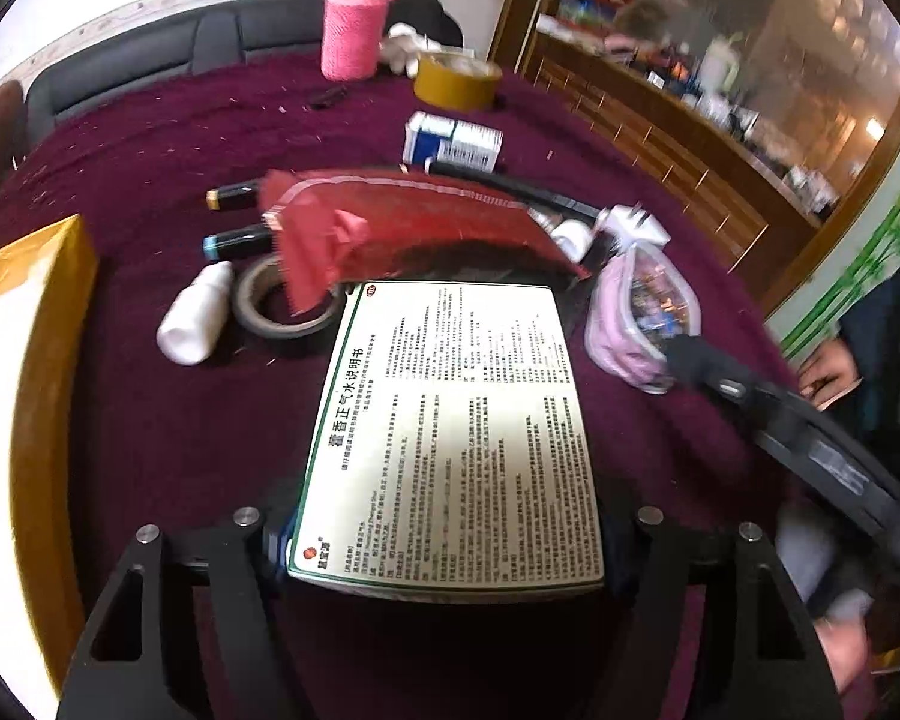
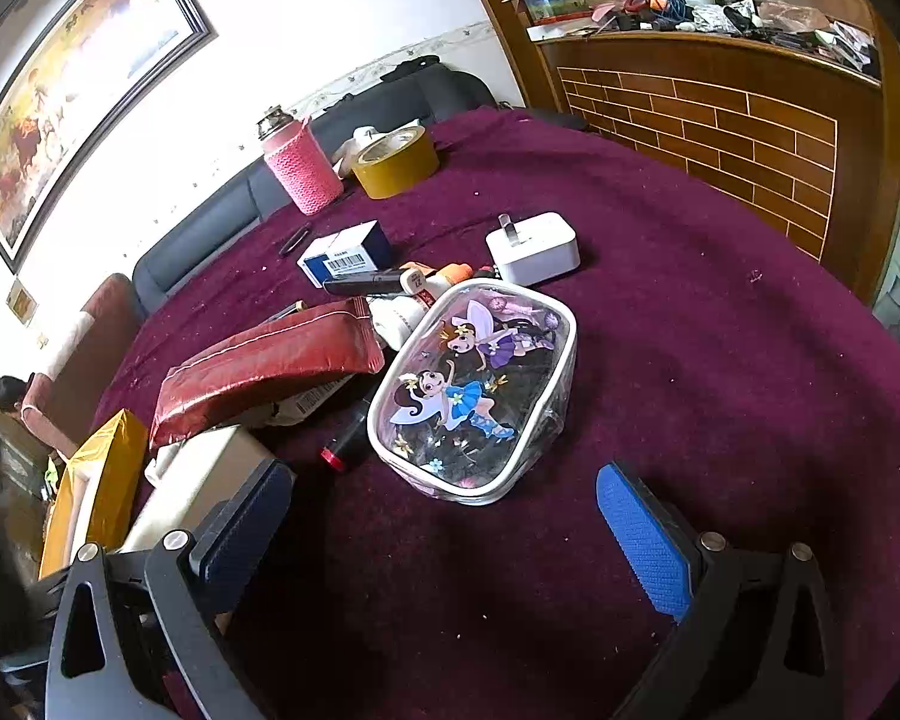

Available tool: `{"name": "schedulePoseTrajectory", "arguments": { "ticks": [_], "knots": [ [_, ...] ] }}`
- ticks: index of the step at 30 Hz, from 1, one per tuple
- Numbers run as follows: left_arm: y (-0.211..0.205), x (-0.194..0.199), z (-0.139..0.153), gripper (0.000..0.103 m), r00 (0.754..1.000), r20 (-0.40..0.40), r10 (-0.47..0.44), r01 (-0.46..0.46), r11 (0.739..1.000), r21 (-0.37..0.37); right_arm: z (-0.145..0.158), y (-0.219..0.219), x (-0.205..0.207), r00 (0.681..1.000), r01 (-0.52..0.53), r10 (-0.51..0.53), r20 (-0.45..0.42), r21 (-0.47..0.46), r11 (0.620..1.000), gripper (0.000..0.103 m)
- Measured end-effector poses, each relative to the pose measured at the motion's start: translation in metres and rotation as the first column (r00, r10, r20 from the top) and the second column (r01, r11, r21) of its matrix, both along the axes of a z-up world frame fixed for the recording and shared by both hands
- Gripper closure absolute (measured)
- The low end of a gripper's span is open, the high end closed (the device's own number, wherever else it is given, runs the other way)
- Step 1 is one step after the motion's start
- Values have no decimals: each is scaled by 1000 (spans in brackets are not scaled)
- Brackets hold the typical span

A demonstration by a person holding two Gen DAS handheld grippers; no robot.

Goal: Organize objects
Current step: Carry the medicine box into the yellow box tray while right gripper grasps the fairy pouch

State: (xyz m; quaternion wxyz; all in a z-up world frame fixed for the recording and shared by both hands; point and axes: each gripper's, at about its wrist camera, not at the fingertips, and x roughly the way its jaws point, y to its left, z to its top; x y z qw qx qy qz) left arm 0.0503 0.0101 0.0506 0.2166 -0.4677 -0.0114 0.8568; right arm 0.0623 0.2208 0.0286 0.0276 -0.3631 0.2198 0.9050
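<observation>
Medicine box between left fingers, bare cloth rightward.

A maroon-clothed table carries a fairy pouch, charger, tape roll.

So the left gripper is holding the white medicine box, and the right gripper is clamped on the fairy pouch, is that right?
Not quite. The left gripper does hold the medicine box, but the right gripper is open and apart from the fairy pouch, which lies on the tablecloth ahead of it. The right wrist view shows this.
</observation>
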Motion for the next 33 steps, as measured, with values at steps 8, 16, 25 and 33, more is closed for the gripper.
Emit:
{"name": "schedulePoseTrajectory", "arguments": {
  "ticks": [8,16,25,33],
  "knots": [
    [-57,53,50,32,989,-144,24,-15,998,68,3,14,-8,996,12,-18,87,78,997,0],
    [-90,70,56,32,981,-176,76,-61,994,89,12,12,-50,985,27,-45,169,106,994,0],
    [-114,81,56,32,973,-204,111,-93,991,94,-9,-3,-80,955,62,-113,273,187,980,16],
    [-138,80,60,32,968,-203,148,-126,985,117,5,8,-47,979,25,-24,204,0,1000,17]
  ]
}}
